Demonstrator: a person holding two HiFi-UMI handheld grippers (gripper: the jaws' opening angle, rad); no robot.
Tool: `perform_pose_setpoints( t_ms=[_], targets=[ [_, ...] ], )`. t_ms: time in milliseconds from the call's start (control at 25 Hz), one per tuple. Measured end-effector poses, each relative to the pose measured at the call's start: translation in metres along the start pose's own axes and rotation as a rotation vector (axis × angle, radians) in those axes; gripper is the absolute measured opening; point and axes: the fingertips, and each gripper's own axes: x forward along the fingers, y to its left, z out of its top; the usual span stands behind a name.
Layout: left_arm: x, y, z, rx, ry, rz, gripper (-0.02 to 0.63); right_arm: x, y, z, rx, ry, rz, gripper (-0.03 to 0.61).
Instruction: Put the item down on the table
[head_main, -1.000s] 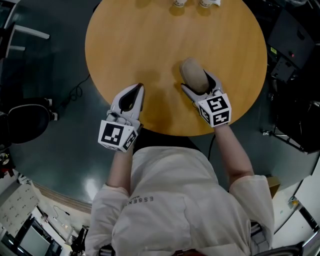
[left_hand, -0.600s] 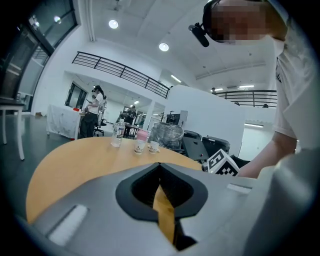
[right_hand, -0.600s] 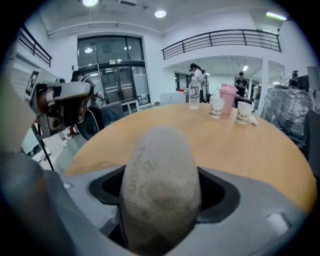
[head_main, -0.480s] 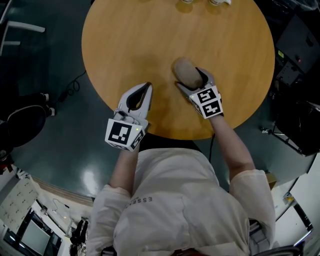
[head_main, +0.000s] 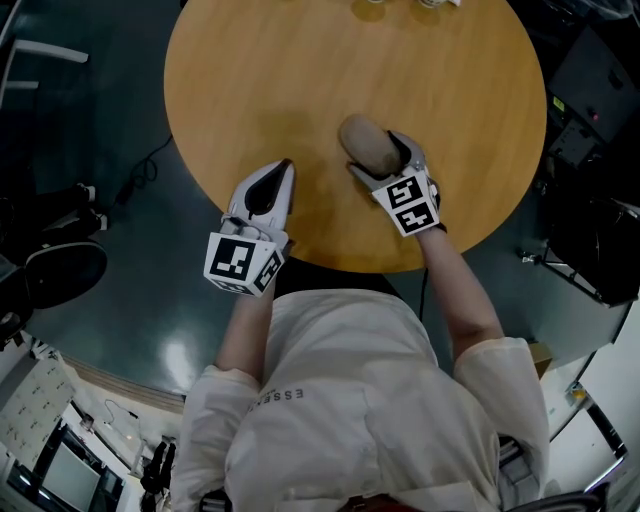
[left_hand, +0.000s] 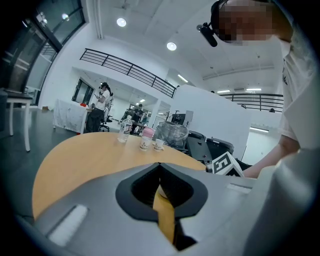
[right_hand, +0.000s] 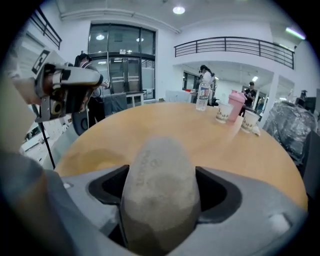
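A round wooden table (head_main: 300, 90) with a pale, bare top is filling most of the head view, standing on a dark, glossy grey-green floor (head_main: 120, 300). At its far edge a clear bottle (right_hand: 202, 97), a pink cup (right_hand: 235, 111) and two small paper cups (right_hand: 249, 120) are standing close together. The room around it is showing white walls, a dark balcony railing (right_hand: 235, 46), round ceiling lights (right_hand: 178, 10) and glass doors, with people (right_hand: 205, 75) standing in the background. The right gripper (head_main: 378, 158) is clamping a beige oblong item (head_main: 362, 140) between its jaws over the near right part of the table; whether it is touching the wood cannot be told. The left gripper (head_main: 283, 170) is hovering at the table's near edge with its jaws together and nothing between them. Embossed lettering is running along the item's top, too faint to read. The person's white shirt (head_main: 340, 420) is showing the letters "ESSEN" across the back. Each gripper's cube is carrying black-and-white square markers (head_main: 408, 205).
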Motion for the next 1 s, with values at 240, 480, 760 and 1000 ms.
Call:
perform_pose_setpoints(
  t_ms=[240, 480, 760, 1000],
  targets=[
    [-0.003, -0.014, 0.013, 0.021, -0.007, -0.023, 0.015, -0.039, -0.003, 0.033, 0.057, -0.117, -0.032, 0.409],
    [-0.008, -0.051, 0.034, 0.073, -0.050, -0.060, 0.015, -0.107, -0.012, 0.054, 0.152, -0.293, -0.097, 0.367],
    [-0.040, -0.097, 0.056, 0.144, -0.115, -0.089, 0.015, -0.203, -0.007, 0.060, 0.171, -0.508, -0.286, 0.059],
    [-0.074, -0.127, 0.058, 0.198, -0.136, -0.080, 0.015, -0.255, 0.011, 0.048, 0.155, -0.580, -0.351, -0.012]
  ],
)
